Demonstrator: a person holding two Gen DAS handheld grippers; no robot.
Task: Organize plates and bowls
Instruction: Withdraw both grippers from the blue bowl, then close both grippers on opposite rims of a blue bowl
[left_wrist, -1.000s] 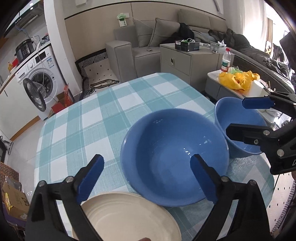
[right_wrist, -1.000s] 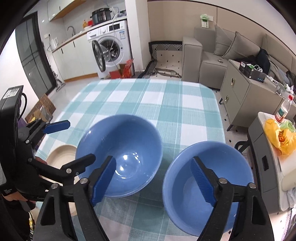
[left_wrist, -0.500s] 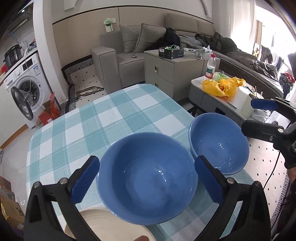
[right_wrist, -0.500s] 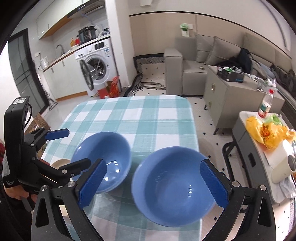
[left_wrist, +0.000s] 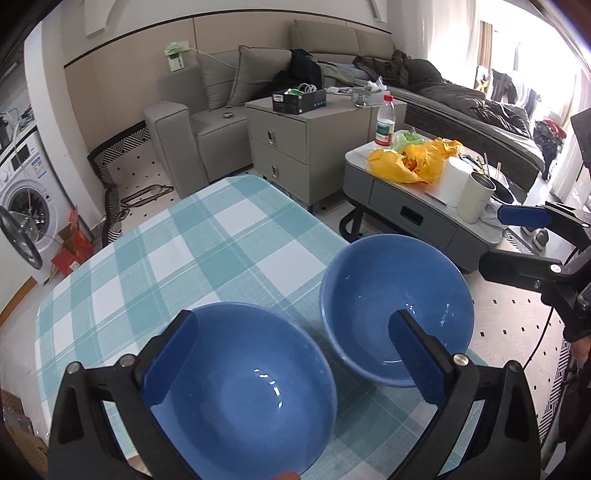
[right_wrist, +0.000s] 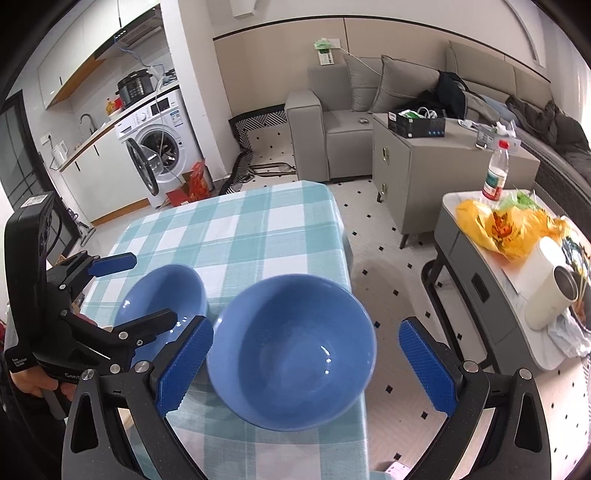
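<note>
Right wrist view: both blue bowls (right_wrist: 291, 350) appear glazed, rigid, slippery and breakable, best pinched across the rim; right gripper (right_wrist: 304, 363) and left gripper (left_wrist: 295, 363) stand wide open, empty.

Two bowls side by side on table (right_wrist: 236, 229) (L bowl (left_wrist: 240, 387), R bowl (left_wrist: 397, 306), R at edge)

place: lived-in home, open living room and kitchen corner | signs: grey sofa (right_wrist: 343, 110) with cushions, washing machine (right_wrist: 162, 144) under a counter with sink, checked tablecloth (right_wrist: 240, 236) on dining table, cluttered coffee table (left_wrist: 417, 192)
</note>
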